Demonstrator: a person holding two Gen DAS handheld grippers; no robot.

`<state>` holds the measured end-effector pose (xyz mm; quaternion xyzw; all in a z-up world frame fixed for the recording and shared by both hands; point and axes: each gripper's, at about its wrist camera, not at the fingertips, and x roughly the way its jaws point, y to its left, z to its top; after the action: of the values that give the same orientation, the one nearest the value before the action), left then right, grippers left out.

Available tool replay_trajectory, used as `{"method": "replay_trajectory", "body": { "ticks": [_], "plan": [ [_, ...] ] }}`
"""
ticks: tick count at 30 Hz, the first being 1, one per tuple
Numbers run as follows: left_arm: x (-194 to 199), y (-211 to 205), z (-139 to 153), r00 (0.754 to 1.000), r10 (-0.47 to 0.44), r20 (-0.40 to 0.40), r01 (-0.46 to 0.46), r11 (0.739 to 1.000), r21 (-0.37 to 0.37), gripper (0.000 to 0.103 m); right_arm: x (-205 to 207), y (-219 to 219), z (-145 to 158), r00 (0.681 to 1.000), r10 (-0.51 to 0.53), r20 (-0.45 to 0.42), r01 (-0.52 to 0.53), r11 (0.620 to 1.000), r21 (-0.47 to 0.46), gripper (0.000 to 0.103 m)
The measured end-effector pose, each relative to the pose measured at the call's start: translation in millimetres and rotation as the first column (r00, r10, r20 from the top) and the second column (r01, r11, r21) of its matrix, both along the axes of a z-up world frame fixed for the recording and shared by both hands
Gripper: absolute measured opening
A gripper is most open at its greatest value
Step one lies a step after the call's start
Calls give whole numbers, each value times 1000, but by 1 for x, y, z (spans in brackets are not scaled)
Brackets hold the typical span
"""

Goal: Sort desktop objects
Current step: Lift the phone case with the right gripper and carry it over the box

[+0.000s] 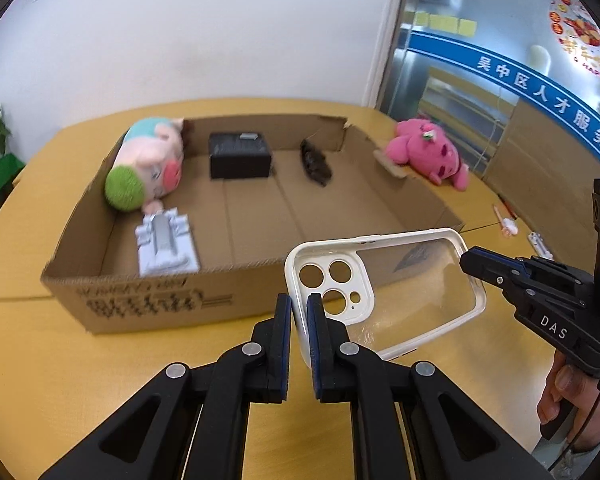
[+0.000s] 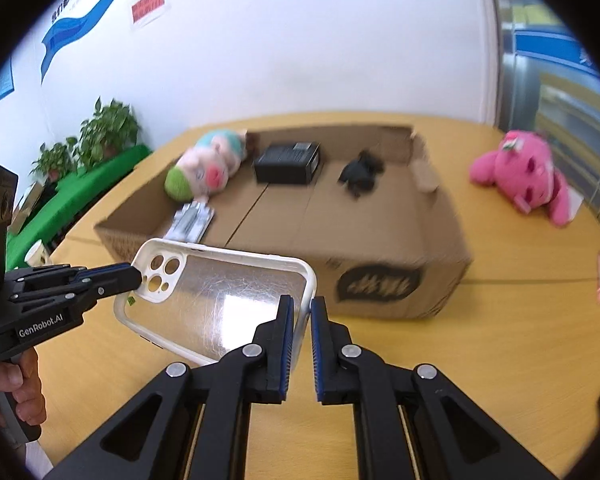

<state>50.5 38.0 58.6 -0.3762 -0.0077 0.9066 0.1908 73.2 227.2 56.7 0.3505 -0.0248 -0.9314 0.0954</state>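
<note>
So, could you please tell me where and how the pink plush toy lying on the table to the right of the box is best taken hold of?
Grip the pink plush toy across its round body, coming from above with an open claw. It lies flat on the table, clear of the cardboard box, and its soft bulk should squeeze between the pads; the thin limbs would likely slip.

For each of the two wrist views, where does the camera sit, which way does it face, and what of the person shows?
Left wrist: sits on the left gripper, facing down-forward at the open brown cardboard box; the right gripper and a hand show at right.
Right wrist: sits on the right gripper, facing the same box; the left gripper and a hand show at left.
Shared: the clear white-rimmed phone case, clamped at both ends, and the pink plush toy on the yellow table.
</note>
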Motion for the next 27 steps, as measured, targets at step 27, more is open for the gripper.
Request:
{"method": "replay_trajectory", "body": {
  "ticks": [27],
  "plan": [
    [-137,-20,45,996,81,-44,-82,997,-17,6,-135,-11,66,993,96,-75,-91,994,68,8]
  ]
}}
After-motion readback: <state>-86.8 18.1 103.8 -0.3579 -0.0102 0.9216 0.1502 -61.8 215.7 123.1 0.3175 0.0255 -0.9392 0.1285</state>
